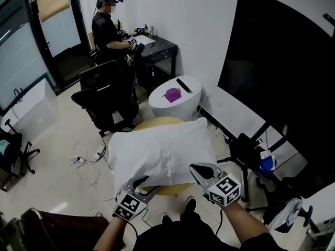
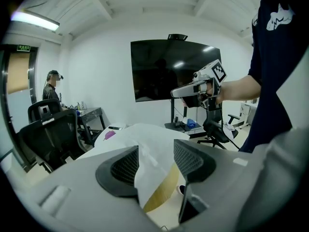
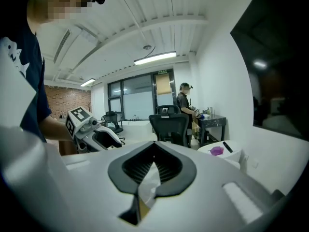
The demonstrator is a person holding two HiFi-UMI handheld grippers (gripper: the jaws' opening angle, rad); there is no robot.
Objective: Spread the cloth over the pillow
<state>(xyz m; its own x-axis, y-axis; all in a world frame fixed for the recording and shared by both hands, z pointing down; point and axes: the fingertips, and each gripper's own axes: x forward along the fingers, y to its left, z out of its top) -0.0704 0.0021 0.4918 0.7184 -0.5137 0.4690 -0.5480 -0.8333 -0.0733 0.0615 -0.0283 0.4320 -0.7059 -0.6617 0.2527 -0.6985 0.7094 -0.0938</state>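
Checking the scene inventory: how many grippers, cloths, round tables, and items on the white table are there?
Grippers: 2 (left gripper, right gripper)
White cloth: 1
Round tables: 2 (white table, yellow table)
Items on the white table: 2 (purple item, black bar)
Total: 7

I'm working in an office. A big dark wall screen (image 1: 282, 61) fills the upper right, and a black swivel chair (image 1: 104, 101) sits left of centre. At the top a person (image 1: 107, 30) stands at a desk (image 1: 157, 48), with glass partitions (image 1: 21, 61) far left.
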